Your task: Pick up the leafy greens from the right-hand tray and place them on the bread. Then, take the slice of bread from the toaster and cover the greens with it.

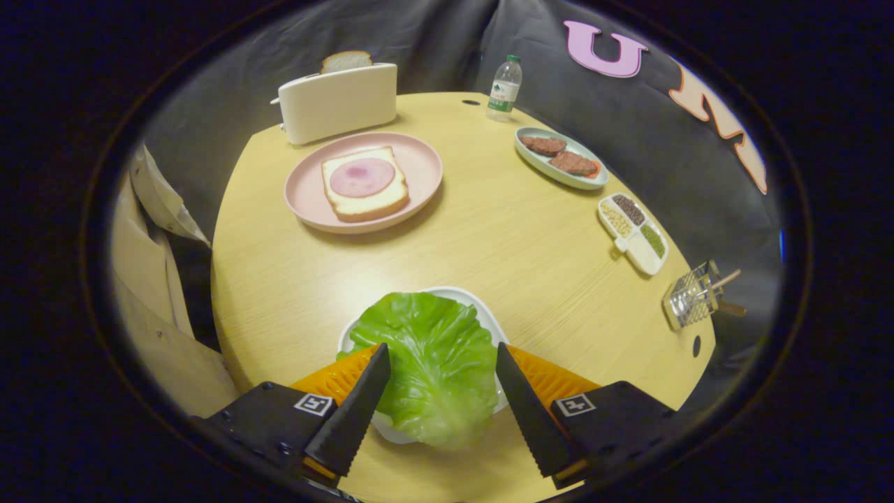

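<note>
**Table inventory: greens between spread fingers, one open-faced slice on plate**

Gripper (441, 363): lower centre of frame; fingers spread wide apart, one on either side of the lettuce leaf, neither visibly pressing it. Released.

Containers and contents:
- White tray (489, 318), lower centre: one lettuce leaf (433, 363), large and green, lying between the fingers and overhanging the tray's near edge.
- Pink plate (419, 164), upper left of centre: one slice of bread (367, 192), lying flat, topped with one round pink slice of ham (362, 177).
- White toaster (339, 105), upper left, just behind the plate: one second slice of bread (346, 61) standing upright out of the slot.
- Pale green oval dish (538, 162), upper right: two brown meat patties (560, 155).
- White divided dish (646, 260), right: four compartments; three hold grains or seeds, one looks bare.
- Wire basket (691, 300), lower right: wooden-handled items, count unclear.

Other items: one plastic water bottle (504, 87), upright, top centre. All stand on a light wood table (489, 237). A person's pale sleeve (150, 279) occupies the left edge. The tabletop between tray and plate is open.
</note>
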The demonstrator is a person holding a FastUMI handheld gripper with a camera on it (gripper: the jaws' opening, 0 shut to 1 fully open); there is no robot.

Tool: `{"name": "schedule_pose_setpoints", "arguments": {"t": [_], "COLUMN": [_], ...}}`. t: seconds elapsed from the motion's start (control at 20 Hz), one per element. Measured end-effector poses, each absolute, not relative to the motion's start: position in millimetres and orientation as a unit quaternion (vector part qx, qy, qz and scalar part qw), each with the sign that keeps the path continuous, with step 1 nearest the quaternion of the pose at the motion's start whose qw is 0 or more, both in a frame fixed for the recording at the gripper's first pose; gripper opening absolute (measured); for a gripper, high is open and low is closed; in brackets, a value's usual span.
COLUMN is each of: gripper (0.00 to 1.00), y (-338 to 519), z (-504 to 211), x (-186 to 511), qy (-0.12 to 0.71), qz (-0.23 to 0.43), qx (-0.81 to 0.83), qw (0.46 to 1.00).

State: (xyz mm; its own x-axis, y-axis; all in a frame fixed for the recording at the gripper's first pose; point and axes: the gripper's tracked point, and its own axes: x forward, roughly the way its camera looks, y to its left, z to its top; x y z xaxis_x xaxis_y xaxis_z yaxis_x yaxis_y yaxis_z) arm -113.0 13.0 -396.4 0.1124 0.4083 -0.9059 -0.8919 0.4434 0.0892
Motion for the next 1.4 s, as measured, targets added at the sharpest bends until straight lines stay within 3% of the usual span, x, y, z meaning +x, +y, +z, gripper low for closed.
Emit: {"name": "schedule_pose_setpoints", "arguments": {"t": [0.6, 0.85, 0.9, 1.15, 1.4], "gripper": [0.92, 0.48, 0.48, 0.06, 0.06], "y": [11, 13, 17, 20, 26], "z": [-424, -425, -424, -418, -391], "x": [-129, -131, -131, -136, -125], "qy": [0.557, 0.562, 0.561, 0.548, 0.535], "qz": [0.438, 0.43, 0.431, 0.446, 0.436], "qx": [-0.216, -0.214, -0.21, -0.221, -0.217], "qw": [0.671, 0.673, 0.675, 0.672, 0.69]}}
